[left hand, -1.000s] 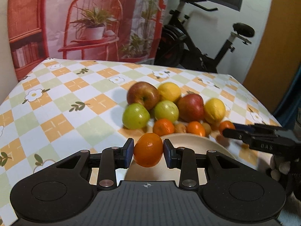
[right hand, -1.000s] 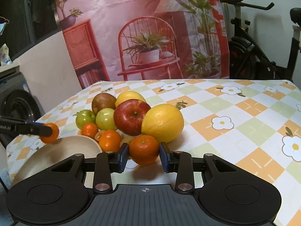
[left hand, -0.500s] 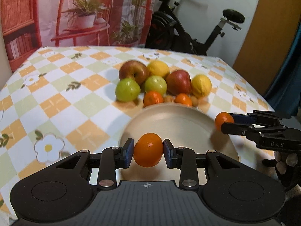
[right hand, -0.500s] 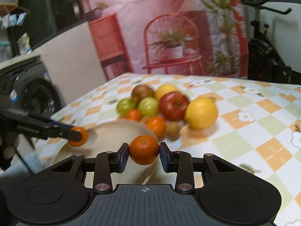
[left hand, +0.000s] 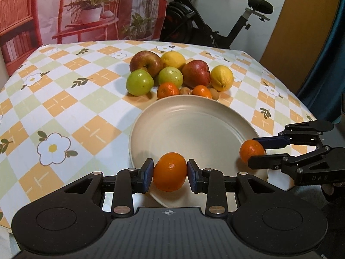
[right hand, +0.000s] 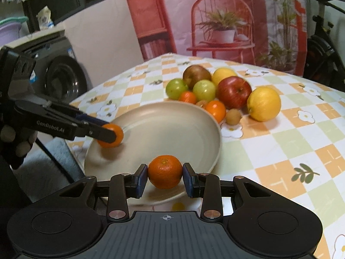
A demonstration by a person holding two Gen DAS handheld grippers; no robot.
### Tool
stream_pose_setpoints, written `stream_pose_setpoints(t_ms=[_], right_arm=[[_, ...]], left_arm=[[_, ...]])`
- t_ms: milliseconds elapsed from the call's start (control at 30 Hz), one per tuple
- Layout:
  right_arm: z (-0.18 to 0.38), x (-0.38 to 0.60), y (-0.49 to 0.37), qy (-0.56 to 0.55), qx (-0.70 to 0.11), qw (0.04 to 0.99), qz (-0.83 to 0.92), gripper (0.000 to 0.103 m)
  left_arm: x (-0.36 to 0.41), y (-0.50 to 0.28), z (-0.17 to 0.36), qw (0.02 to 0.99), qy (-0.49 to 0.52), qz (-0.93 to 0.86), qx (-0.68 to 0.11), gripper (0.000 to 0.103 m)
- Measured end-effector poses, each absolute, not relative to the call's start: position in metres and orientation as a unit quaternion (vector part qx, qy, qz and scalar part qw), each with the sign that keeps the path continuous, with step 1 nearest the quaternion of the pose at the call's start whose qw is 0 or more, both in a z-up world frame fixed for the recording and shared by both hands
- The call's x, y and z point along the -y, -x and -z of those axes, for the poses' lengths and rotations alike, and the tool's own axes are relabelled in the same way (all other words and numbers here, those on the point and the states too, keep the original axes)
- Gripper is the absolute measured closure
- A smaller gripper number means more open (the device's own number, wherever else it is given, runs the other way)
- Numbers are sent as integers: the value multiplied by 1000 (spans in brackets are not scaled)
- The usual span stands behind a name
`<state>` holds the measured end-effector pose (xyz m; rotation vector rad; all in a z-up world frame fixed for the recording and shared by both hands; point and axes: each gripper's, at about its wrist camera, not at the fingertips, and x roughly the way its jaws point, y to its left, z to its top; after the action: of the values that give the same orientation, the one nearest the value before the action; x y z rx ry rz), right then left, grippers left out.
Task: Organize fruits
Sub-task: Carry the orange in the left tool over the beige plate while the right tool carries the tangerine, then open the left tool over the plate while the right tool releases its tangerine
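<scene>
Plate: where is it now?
The plate sits at the table's near edge, just in front of the fruit pile. Both grippers, left and right, hold mandarins over its near rim.

A round cream plate point(left hand: 172, 116) lies flat near the tabletop's point(left hand: 64, 99) close edge, with bare ridged rings inside. Over its near rim, one mandarin point(left hand: 170, 171) is pinched between the left tongs point(left hand: 170, 175), its dimpled end facing the camera; a second mandarin point(right hand: 165, 171), stem end up, is held the same way by the right tongs point(right hand: 165, 180) at the plate's right rim. Just beyond the plate's far rim sits a tight cluster: two red apples point(left hand: 146, 63) point(left hand: 195, 73), two green apples point(left hand: 139, 82) point(left hand: 170, 77), two lemons point(left hand: 173, 60) point(left hand: 222, 78), two more mandarins point(left hand: 167, 90) point(left hand: 201, 91), and two small brown fruits point(left hand: 185, 91) point(left hand: 214, 93).
</scene>
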<state>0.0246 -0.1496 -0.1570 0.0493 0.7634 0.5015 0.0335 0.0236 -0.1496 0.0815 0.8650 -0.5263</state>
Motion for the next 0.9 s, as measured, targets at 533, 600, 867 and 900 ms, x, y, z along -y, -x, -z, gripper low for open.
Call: stream_pose_setpoints(t_ms=[533,600,867,900], right_arm=[[159,142,-27,-6,-388,882,-267,70],[159,141,-27,-4,-390,881,-269,70],[160,140,-28,0,-392,879,-271,70],[160,140,-27,0,-392,879,-271,70]], left_arm=[[-23,-28,151,865,-48,257,-428,67],[-23,-28,151,865,-49,258,-429,67],[-23,-27,151,863,-54,260,-429,66],[-23,-27,151,864,-54,260,-428,66]])
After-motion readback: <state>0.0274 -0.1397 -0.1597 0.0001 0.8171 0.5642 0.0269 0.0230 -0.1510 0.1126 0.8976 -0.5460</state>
